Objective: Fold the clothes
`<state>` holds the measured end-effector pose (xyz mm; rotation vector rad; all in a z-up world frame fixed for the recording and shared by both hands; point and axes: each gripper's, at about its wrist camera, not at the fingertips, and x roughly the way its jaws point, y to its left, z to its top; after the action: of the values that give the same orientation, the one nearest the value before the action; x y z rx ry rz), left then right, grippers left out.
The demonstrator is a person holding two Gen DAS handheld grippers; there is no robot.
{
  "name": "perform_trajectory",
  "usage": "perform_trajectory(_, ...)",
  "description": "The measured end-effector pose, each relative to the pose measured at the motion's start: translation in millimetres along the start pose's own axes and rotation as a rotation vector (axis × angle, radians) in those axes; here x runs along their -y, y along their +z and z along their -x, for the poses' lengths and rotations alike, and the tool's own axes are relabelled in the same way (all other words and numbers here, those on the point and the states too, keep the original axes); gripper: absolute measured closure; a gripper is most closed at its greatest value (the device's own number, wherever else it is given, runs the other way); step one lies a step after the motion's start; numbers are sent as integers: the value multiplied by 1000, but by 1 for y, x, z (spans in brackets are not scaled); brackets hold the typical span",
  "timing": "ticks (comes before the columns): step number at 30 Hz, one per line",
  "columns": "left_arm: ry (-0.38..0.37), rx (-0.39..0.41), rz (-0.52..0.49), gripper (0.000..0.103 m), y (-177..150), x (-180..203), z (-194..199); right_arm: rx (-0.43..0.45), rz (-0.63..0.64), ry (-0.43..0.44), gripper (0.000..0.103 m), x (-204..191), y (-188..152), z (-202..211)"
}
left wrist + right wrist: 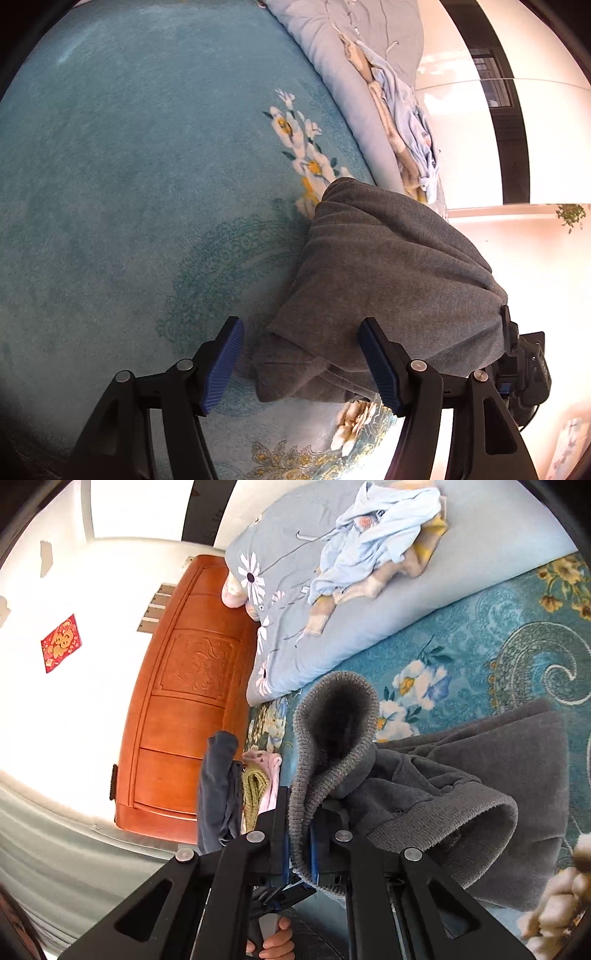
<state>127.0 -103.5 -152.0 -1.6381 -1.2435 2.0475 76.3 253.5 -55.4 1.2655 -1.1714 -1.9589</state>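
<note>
My left gripper (301, 363) has its blue ribbed fingers (223, 365) spread wide with nothing pinched, the folded dark grey fleece garment (388, 280) lying partly between them on the teal floral carpet-like blanket (129, 184). My right gripper (301, 843) has its fingers pressed together on the grey ribbed knit cuff (334, 738) of that same garment, which stands up in a loop while the rest drapes to the right over the blanket. Behind it I see a light blue crumpled shirt (373, 535) on a pale blue flowered quilt (295, 602), beside an orange carved wooden headboard (184, 701)
</note>
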Motion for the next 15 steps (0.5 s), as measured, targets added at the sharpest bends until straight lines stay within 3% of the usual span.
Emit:
perform_trajectory(3,37,-41,-39,33,-3,7,-9,37,-4,-93,95,18,3,28)
perform_trajectory(8,134,-95,-47,32,-7,6,-22,16,-109,-283,95,85,-4,28)
perform_trajectory(12,185,-103,11,32,-5,-6,-25,-38,-175,-303,95,115,-14,0)
perform_trajectory(15,185,-112,76,32,-5,-19,-27,-61,-122,-333,94,114,-11,-8)
